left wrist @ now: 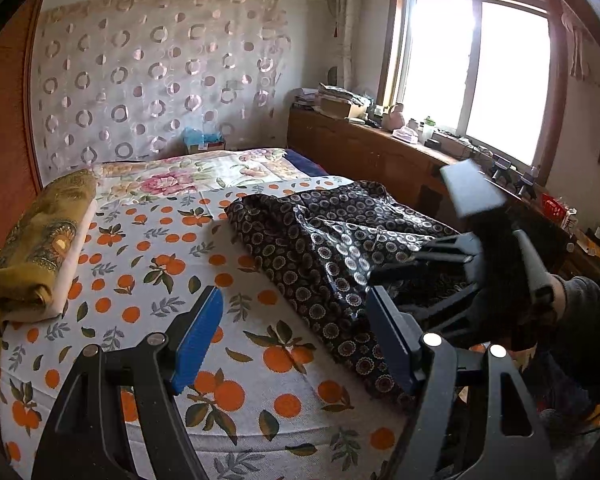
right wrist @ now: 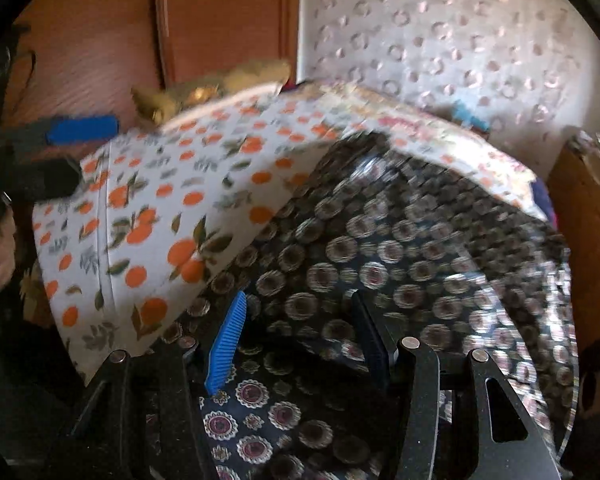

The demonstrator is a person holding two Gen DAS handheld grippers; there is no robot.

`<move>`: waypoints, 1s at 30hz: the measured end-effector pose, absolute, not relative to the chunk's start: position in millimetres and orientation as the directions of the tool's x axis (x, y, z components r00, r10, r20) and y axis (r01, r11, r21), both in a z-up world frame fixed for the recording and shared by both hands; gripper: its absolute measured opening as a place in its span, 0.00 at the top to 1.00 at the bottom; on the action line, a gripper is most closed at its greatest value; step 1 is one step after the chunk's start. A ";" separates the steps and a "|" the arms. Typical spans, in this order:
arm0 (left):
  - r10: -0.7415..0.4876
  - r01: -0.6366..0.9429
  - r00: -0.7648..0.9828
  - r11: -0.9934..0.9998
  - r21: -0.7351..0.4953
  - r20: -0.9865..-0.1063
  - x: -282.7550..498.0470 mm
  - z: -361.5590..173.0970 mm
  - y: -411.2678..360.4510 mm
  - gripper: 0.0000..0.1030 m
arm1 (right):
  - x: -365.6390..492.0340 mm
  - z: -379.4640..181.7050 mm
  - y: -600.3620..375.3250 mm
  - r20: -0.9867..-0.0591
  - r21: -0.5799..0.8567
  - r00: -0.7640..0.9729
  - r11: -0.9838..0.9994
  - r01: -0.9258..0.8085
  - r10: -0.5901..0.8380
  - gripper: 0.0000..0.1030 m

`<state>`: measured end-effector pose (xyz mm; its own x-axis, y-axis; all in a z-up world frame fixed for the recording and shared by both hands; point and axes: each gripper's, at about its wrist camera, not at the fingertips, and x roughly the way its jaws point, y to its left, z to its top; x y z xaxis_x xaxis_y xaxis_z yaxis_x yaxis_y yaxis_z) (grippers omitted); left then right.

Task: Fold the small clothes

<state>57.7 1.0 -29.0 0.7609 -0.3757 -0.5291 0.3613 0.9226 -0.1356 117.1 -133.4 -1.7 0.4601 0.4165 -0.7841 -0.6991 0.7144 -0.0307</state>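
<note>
A dark garment with small round flower prints (left wrist: 332, 240) lies crumpled on the right side of the bed. My left gripper (left wrist: 296, 340) is open and empty above the bed's near edge, just left of the garment's near corner. My right gripper (right wrist: 300, 340) is open right over the same garment (right wrist: 400, 248), with cloth lying between and under its fingers. The right wrist view is blurred. The right gripper also shows in the left wrist view (left wrist: 384, 272), low over the garment's right part.
The bed carries an orange-print sheet (left wrist: 160, 264) and a floral quilt (left wrist: 188, 176) farther back. A folded yellow-brown cloth stack (left wrist: 44, 236) sits at the bed's left edge. A wooden cabinet (left wrist: 380, 152) with clutter runs under the window at right.
</note>
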 end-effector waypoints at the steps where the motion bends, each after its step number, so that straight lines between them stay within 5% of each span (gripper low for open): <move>1: -0.376 0.360 0.761 0.923 -0.137 -0.529 58.1 -29.1 1.0 0.27 | 119.0 -4.5 -130.0 -0.792 -0.030 0.448 0.707 -0.706 0.414 0.45; 9: -0.376 0.359 0.759 0.923 -0.140 -0.531 56.4 -30.3 1.6 0.27 | 132.0 -9.9 -118.9 -0.815 -0.056 0.429 0.685 -0.727 0.389 0.49; 11: -0.378 0.361 0.758 0.922 -0.140 -0.532 56.2 -30.3 0.5 0.27 | 133.1 -9.2 -118.2 -0.816 -0.078 0.443 0.688 -0.722 0.372 0.89; 12: -0.379 0.361 0.758 0.922 -0.141 -0.531 55.6 -30.3 0.6 0.27 | 137.3 -7.4 -119.6 -0.815 -0.081 0.451 0.699 -0.710 0.363 0.92; 18: -0.379 0.360 0.757 0.922 -0.143 -0.533 56.0 -29.4 -0.9 0.27 | 169.0 34.9 -164.7 -0.745 -0.047 0.548 0.790 -0.612 0.380 0.93; 27: -0.384 0.365 0.749 0.919 -0.148 -0.540 56.7 -31.9 -7.4 0.27 | 259.7 63.4 -245.1 -0.675 -0.086 0.723 0.958 -0.274 0.146 0.93; 30: -0.386 0.369 0.743 0.918 -0.147 -0.547 58.0 -35.5 -10.1 0.27 | 273.7 60.4 -257.0 -0.680 -0.064 0.727 0.979 -0.192 0.098 0.85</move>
<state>58.0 -10.1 -35.5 0.7431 -0.3861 -0.5465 0.3689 0.9178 -0.1467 273.7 -257.0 60.4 0.7271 0.0982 -0.6795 -0.1917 0.9794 -0.0636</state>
